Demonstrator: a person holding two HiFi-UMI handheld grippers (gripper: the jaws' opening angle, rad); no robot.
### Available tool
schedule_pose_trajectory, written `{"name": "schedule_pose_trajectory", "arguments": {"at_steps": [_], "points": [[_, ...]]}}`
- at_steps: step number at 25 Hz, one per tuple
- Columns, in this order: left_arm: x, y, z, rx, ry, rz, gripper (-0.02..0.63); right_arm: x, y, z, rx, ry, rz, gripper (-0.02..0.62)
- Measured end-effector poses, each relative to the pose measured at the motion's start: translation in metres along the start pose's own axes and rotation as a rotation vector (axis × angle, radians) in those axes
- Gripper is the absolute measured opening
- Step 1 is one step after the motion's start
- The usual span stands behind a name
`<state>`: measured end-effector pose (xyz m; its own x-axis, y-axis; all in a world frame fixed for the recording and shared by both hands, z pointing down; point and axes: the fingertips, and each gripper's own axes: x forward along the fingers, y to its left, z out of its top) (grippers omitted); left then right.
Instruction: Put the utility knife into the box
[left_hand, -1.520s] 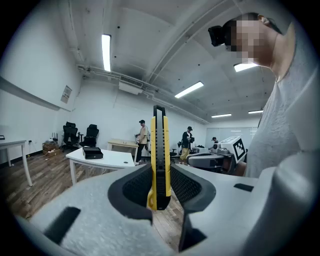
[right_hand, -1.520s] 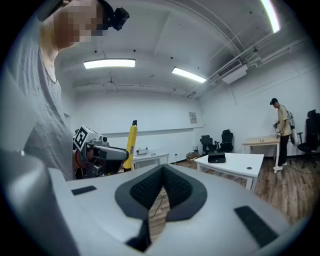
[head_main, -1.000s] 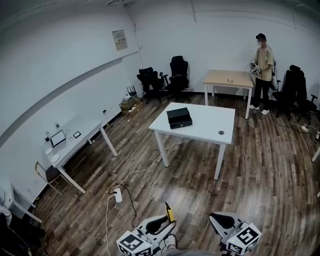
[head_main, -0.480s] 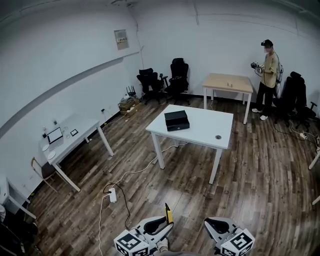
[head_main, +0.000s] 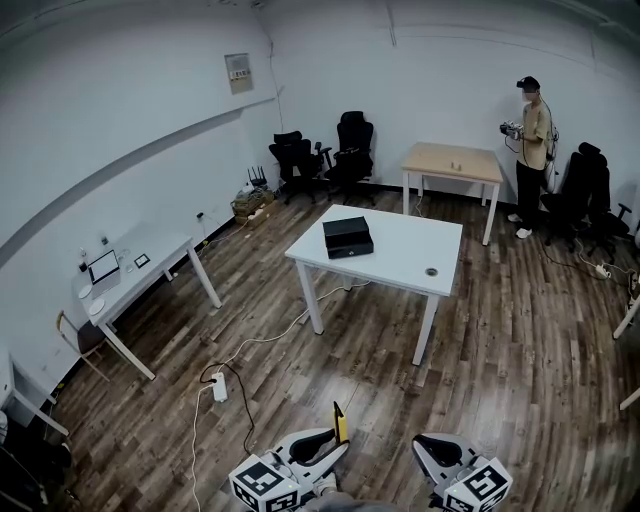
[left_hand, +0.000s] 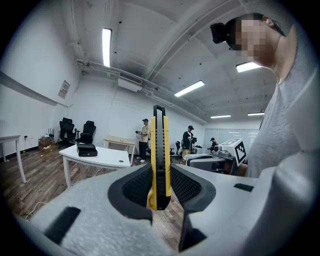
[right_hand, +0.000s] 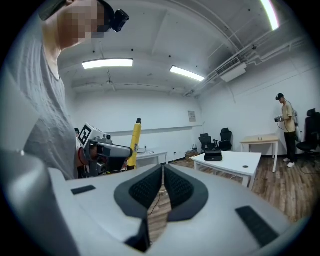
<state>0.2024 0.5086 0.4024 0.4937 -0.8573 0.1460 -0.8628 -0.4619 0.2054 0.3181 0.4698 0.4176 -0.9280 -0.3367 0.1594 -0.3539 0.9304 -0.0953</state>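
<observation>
The box (head_main: 347, 237) drifts slightly left at frame centre, still far, while the left gripper (left_hand: 160, 187) clamps the utility knife (left_hand: 160, 150) and the right gripper (right_hand: 162, 187) stays closed, empty.

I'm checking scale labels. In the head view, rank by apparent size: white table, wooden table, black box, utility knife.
1. white table
2. wooden table, which stands farther off
3. black box
4. utility knife, partly hidden in the left gripper, though nearest the camera

Open floor (head_main: 390, 390) runs to the white table (head_main: 405, 258). A power strip (head_main: 218, 388) lies at left; 1 box (head_main: 346, 237) occupies the table's left end.
</observation>
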Motion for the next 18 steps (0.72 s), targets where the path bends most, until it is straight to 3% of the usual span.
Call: {"name": "schedule_pose_trajectory", "arguments": {"at_steps": [9,13,18], "points": [[0.012,0.022,0.001,-0.015,0.003,0.004,0.124,0.018,-0.014,0.000,0.009,0.006,0.007,0.031],[0.013,0.048,-0.008,0.020,0.007,0.015,0.124,0.037,-0.018,0.005,0.011,0.024,0.032,0.031],[0.019,0.078,0.004,-0.004,-0.003,0.026,0.124,0.069,-0.029,0.017,-0.005,0.025,0.052,0.031]]}}
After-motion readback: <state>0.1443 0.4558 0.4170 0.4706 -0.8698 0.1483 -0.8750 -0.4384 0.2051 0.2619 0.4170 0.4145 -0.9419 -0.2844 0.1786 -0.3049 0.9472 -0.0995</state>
